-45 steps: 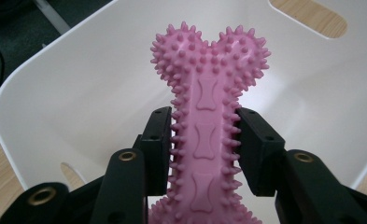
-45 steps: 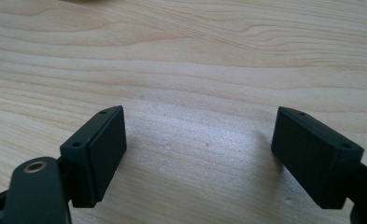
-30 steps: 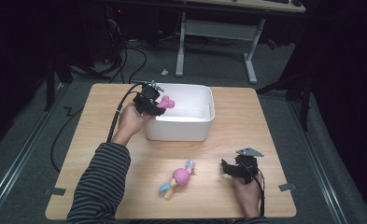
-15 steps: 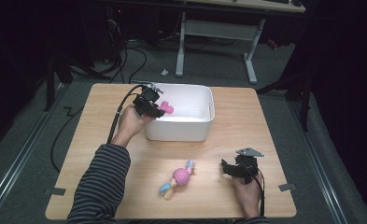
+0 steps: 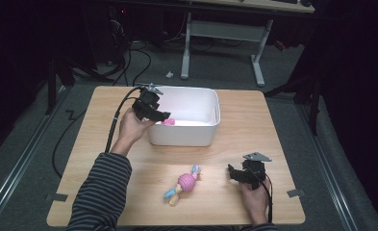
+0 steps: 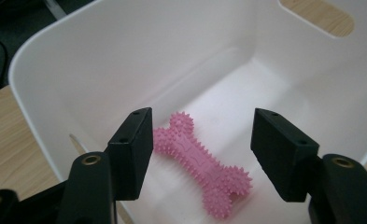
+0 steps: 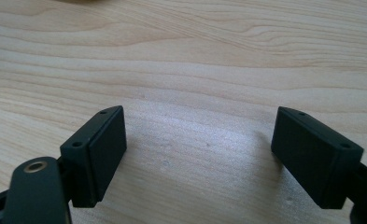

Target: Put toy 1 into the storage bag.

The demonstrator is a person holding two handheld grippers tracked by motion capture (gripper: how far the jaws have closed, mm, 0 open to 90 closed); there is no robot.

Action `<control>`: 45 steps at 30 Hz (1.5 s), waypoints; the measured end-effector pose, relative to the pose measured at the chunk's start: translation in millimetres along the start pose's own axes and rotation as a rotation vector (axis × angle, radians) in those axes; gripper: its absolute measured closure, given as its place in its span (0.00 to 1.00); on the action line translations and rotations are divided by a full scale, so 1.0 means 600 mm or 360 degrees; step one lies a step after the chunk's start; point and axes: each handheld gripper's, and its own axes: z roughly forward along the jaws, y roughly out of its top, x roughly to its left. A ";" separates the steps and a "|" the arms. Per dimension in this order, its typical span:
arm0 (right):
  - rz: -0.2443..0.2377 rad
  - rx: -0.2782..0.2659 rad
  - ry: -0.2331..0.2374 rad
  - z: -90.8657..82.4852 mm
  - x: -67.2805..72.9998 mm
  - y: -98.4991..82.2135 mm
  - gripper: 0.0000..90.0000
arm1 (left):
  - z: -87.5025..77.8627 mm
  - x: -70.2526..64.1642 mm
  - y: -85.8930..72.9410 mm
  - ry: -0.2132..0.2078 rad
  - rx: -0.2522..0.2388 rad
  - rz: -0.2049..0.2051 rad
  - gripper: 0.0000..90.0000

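A pink spiky bone toy [image 6: 202, 161] lies on the floor of the white bin [image 5: 210, 103], near its left wall; it also shows as the pink bone toy [image 5: 168, 122] in the high view. My left gripper [image 5: 163, 115] hovers over the bin's left rim, and in its own view the left gripper [image 6: 202, 151] stands open above the toy, its jaws having just been opening and touching nothing. My right gripper [image 5: 231, 173] rests open on the table at the front right, with bare wood between the jaws of the right gripper [image 7: 197, 154].
A pink ball toy with blue and yellow tassels [image 5: 184, 184] lies on the wooden table [image 5: 105, 159] near the front middle. The bin has a handle slot [image 6: 316, 16] in its far wall. A cable [image 5: 117, 120] trails from the left gripper off the table's left side.
The left gripper held the pink toy over the bin's left side; its jaws have spread and the toy has dropped to the bin floor. The right gripper has stayed put.
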 end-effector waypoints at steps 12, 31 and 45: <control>0.0000 0.0000 0.0000 0.000 0.000 0.000 0.20 | -0.075 -0.010 -0.013 0.0010 -0.0195 0.0018 0.40; 0.0002 0.0002 -0.0003 0.000 0.000 0.000 0.20 | -0.138 -0.006 -0.092 0.0041 -0.0330 -0.0090 0.38; 0.0004 -0.0001 -0.0005 0.001 0.001 0.001 0.20 | -0.162 0.005 -0.177 0.0056 -0.0403 -0.0217 0.37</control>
